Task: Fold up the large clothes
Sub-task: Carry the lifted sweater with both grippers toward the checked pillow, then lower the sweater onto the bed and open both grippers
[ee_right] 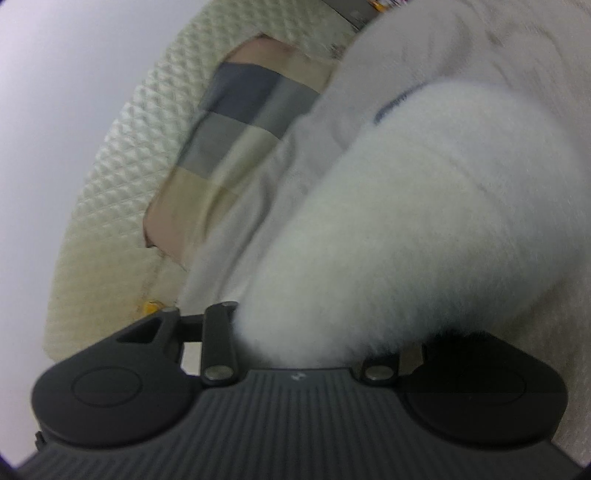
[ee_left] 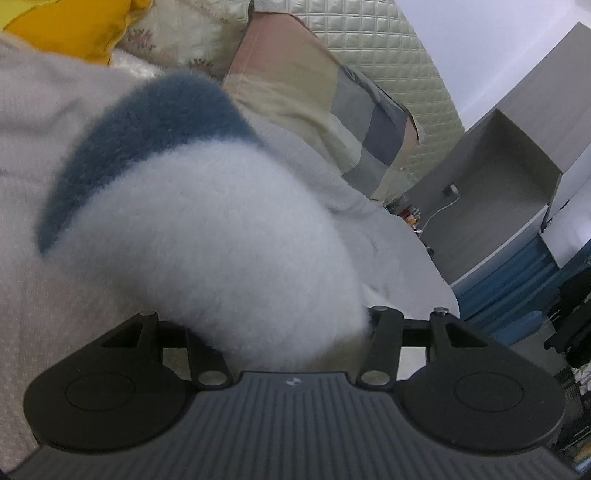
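A fluffy white garment point(ee_left: 221, 229) with a blue-grey band point(ee_left: 147, 129) bulges out from between the jaws of my left gripper point(ee_left: 269, 343), which is shut on it. It hides the fingers. In the right wrist view another bunch of the same fluffy white garment point(ee_right: 424, 203) fills the jaws of my right gripper point(ee_right: 317, 343), also shut on it with the fingers covered. A thin blue-grey edge point(ee_right: 391, 103) shows at its top. Both bunches hang over a bed with a pale cover point(ee_left: 37, 192).
A patchwork pillow point(ee_left: 314, 96) leans on a quilted cream headboard point(ee_left: 391, 48), with a yellow cushion point(ee_left: 74, 26) to the left. A pale grey cloth point(ee_left: 343, 192) lies beside the pillow. A grey bedside cabinet point(ee_left: 498, 173) with blue drawers point(ee_left: 517, 273) stands right of the bed.
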